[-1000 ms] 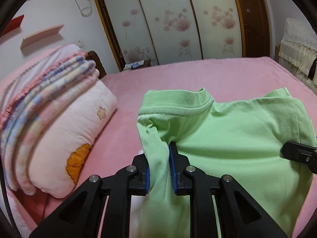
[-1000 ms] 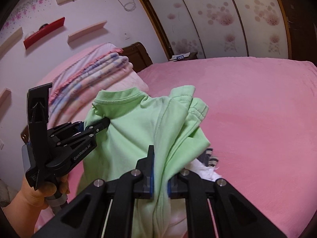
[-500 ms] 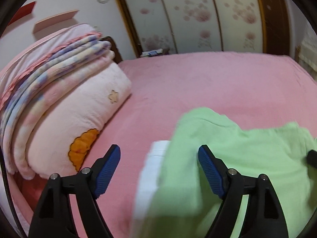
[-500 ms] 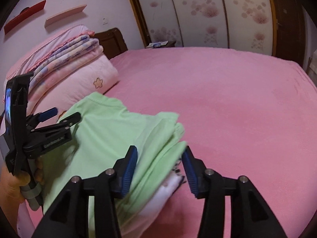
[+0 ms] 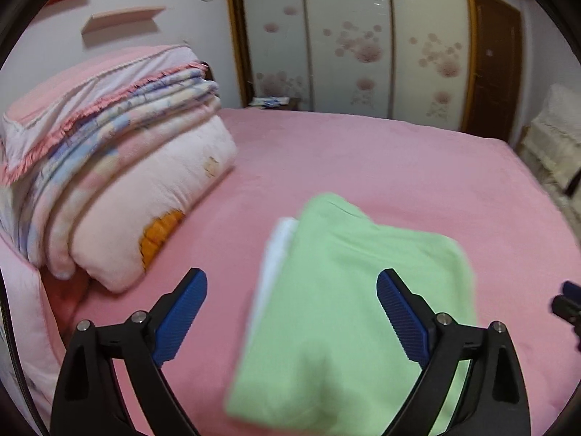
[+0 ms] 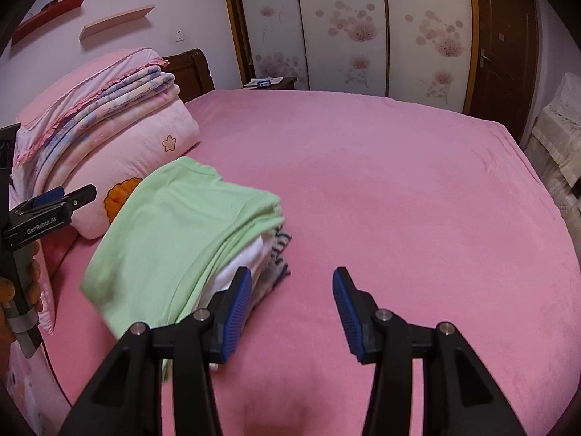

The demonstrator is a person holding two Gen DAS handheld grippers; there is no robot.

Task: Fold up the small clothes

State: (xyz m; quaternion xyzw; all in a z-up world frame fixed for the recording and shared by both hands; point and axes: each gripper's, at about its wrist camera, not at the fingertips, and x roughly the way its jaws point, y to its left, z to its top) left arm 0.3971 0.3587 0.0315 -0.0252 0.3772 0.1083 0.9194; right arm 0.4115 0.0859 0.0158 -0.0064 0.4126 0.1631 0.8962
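Left wrist view: my left gripper (image 5: 292, 321) has its jaws spread wide, nothing between the pads, with the folded green shirt (image 5: 348, 312) lying straight ahead and below them on the pink bed (image 5: 381, 167). It tops a small stack; a white garment (image 5: 277, 243) peeks out on its left edge. My right gripper (image 6: 292, 312), jaws also spread and empty, sits just beside the stack's right edge. Shirt's long axis runs, I think, away from the left jaws, though blur softens it. Left is nearer.

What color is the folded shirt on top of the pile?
Light green shirt, clearest in the right wrist view.
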